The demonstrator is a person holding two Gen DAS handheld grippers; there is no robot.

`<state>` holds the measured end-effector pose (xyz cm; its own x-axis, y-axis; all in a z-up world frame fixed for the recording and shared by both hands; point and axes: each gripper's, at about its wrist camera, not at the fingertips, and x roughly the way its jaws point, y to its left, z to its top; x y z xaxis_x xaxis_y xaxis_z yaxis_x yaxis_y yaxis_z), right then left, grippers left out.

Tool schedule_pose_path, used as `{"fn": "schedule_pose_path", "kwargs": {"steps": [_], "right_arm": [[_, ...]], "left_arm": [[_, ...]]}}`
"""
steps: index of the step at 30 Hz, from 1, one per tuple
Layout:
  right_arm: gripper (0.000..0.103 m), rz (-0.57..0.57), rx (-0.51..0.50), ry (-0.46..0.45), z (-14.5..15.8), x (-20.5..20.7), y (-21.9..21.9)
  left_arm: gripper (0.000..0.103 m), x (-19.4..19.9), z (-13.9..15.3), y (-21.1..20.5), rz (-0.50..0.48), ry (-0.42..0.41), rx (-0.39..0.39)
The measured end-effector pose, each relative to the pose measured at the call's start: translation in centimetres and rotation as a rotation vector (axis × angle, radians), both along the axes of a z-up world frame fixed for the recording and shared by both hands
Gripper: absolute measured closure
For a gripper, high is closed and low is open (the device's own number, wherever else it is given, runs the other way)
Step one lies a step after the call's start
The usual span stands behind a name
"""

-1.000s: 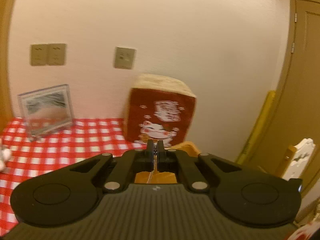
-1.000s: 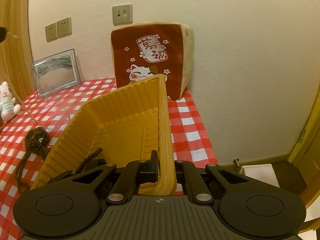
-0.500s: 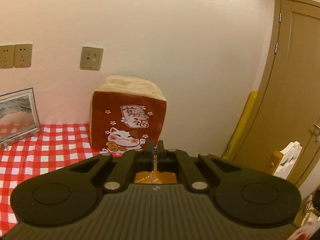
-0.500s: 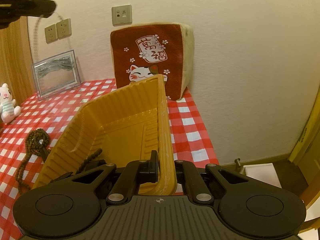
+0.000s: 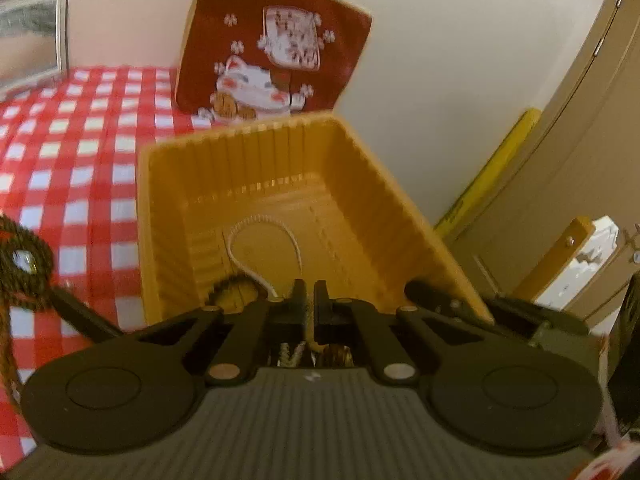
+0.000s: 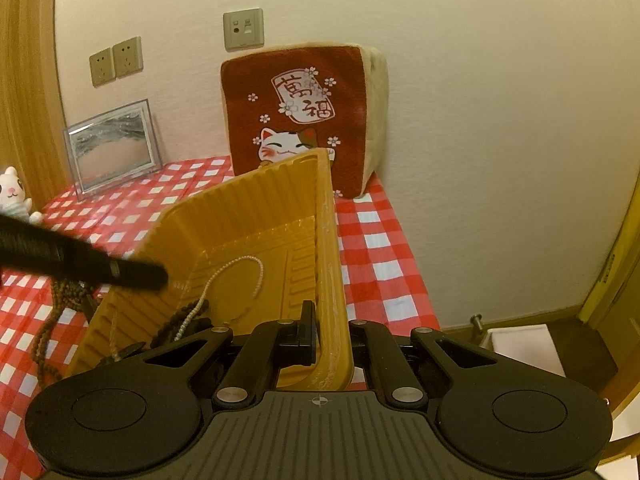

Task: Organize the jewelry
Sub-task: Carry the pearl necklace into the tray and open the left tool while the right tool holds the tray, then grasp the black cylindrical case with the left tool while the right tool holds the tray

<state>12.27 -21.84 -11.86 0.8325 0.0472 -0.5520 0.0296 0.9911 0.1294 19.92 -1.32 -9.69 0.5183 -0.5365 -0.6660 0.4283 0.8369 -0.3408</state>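
A yellow ribbed tray (image 5: 280, 168) (image 6: 256, 216) stands on the red checked table. My right gripper (image 6: 326, 320) is shut on its right wall and holds it tilted. My left gripper (image 5: 307, 296) is shut on a white pearl necklace (image 5: 264, 240) whose loop lies on the tray floor; the necklace also shows in the right wrist view (image 6: 240, 276). A dark bead strand (image 6: 180, 320) lies in the tray's near corner. A brown bead necklace (image 6: 56, 304) (image 5: 20, 268) lies on the cloth left of the tray.
A red lucky-cat cushion (image 6: 304, 120) leans on the wall behind the tray. A framed picture (image 6: 112, 144) and a white cat toy (image 6: 12, 196) stand at the left. The table edge drops off at the right near a door (image 5: 580, 160).
My left gripper has come down from above and now hangs over the tray, laying the pearl necklace into it. The right gripper and tray have stayed put.
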Motion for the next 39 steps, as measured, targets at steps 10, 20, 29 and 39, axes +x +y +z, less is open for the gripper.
{"fn": "schedule_pose_path", "kwargs": {"steps": [10,20,29,39], "right_arm": [[0.098,0.000,-0.002,0.000,0.0,0.1,-0.1],[0.098,0.001,-0.005,-0.001,0.0,0.1,0.0],[0.098,0.003,-0.018,-0.008,0.2,0.0,0.1],[0.098,-0.008,-0.052,-0.022,0.3,-0.2,0.4]], "left_arm": [[0.084,-2.1,2.0,1.2,0.031,-0.062,0.038],[0.082,-3.8,2.8,6.6,0.173,-0.091,0.125],[0.082,-4.6,1.7,11.9,0.309,-0.066,0.204],[0.082,-4.7,-0.1,13.8,0.359,-0.053,0.249]]}}
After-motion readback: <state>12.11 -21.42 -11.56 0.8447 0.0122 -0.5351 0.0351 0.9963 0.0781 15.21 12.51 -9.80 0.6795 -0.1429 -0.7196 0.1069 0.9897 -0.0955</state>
